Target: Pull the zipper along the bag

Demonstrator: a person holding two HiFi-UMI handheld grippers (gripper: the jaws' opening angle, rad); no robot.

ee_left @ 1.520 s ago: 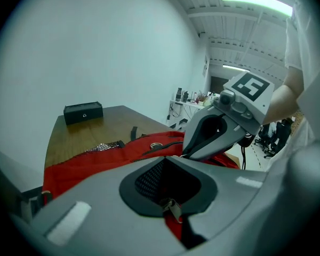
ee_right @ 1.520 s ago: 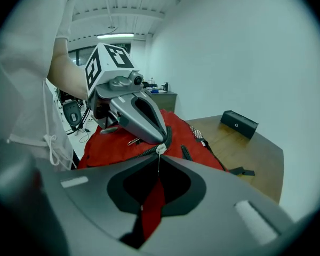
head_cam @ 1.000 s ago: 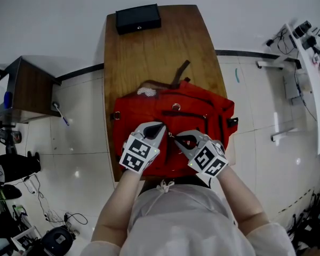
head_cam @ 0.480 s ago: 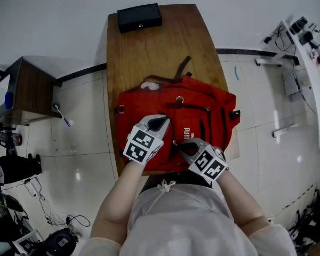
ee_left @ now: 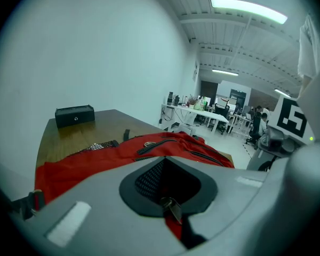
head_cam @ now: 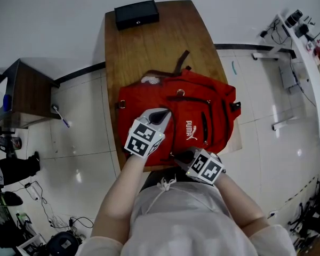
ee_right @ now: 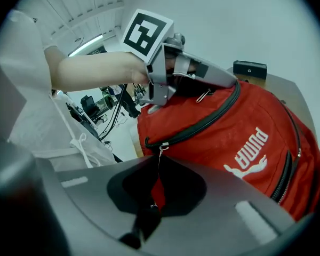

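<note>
The red fabric backpack (head_cam: 202,122) lies flat on the wooden table (head_cam: 144,52), front face up, with a white puma logo (head_cam: 191,130) showing. 1 black zipper (ee_right: 202,119) curves across its near side. The zipper's small metal slider (ee_right: 160,146) sits at the end by the table's front edge, and its thin pull with a red tab (ee_right: 157,188) is pinched in the right tool (ee_right: 153,199). A second metal pull (ee_left: 171,208) is clamped in the left tool (ee_left: 168,202).

The room is bright. Long lamps (ee_left: 249,9) glow on the ceiling (ee_left: 229,36), and the floor (head_cam: 77,176) shines a little. Both gripper views bend round, with dark corners. Close parts look fuzzy; the bag (ee_right: 229,132) looks sharp.
</note>
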